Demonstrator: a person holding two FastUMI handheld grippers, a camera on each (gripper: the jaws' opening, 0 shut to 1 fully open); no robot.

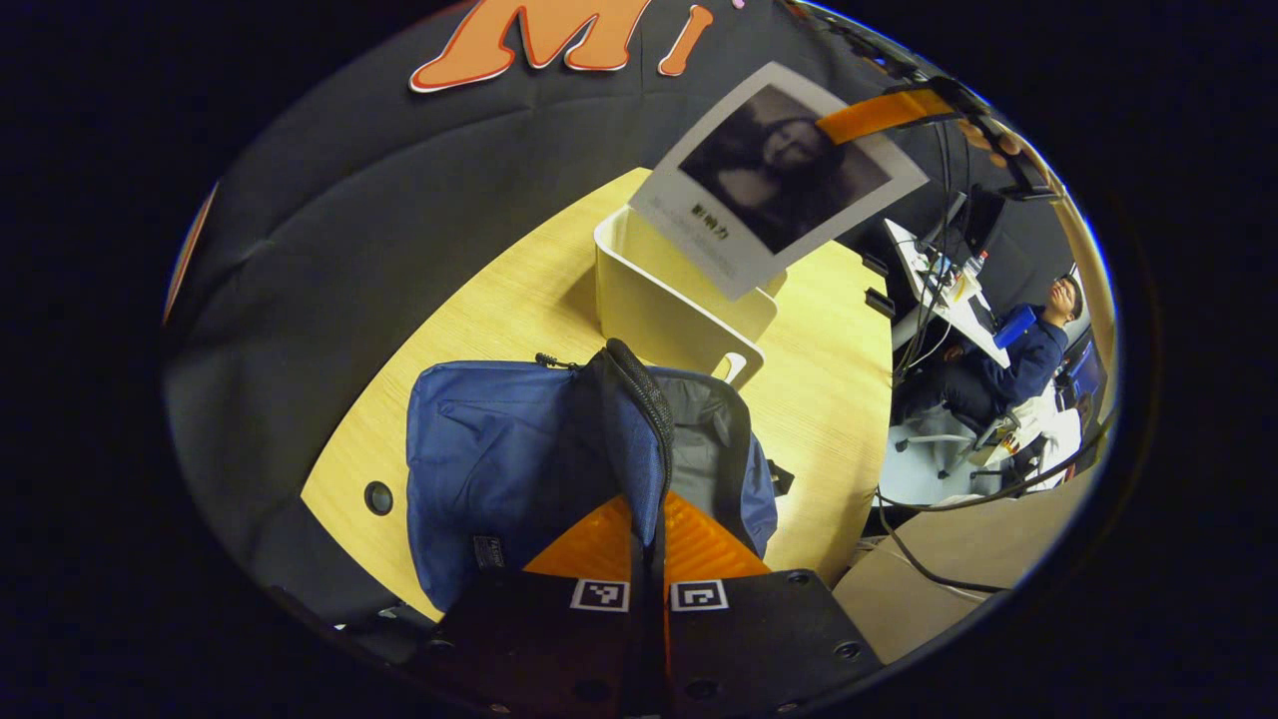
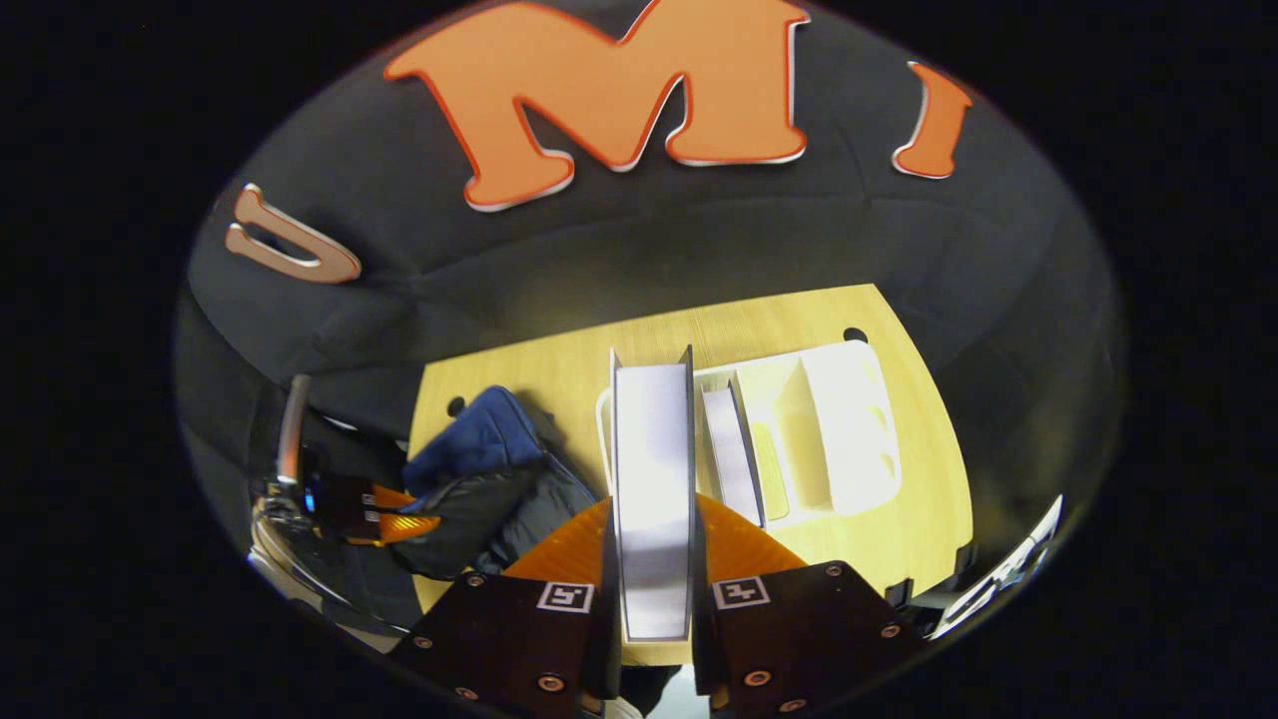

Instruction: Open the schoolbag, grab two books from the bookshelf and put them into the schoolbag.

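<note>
- Left gripper view: your left gripper [image 1: 649,544] pinches the blue schoolbag's [image 1: 499,459] open flap on the table [image 1: 519,300]; a grey-covered book [image 1: 784,175] hangs above the white bookshelf [image 1: 664,300].
- Right gripper view: your right gripper [image 2: 654,559] clamps that book [image 2: 654,469], page edges facing you.

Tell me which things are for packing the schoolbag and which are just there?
For the job: blue schoolbag, left tool pinching its flap, book in the right tool, second book, white bookshelf.

Just there: wooden table, seated person, cables.
</note>
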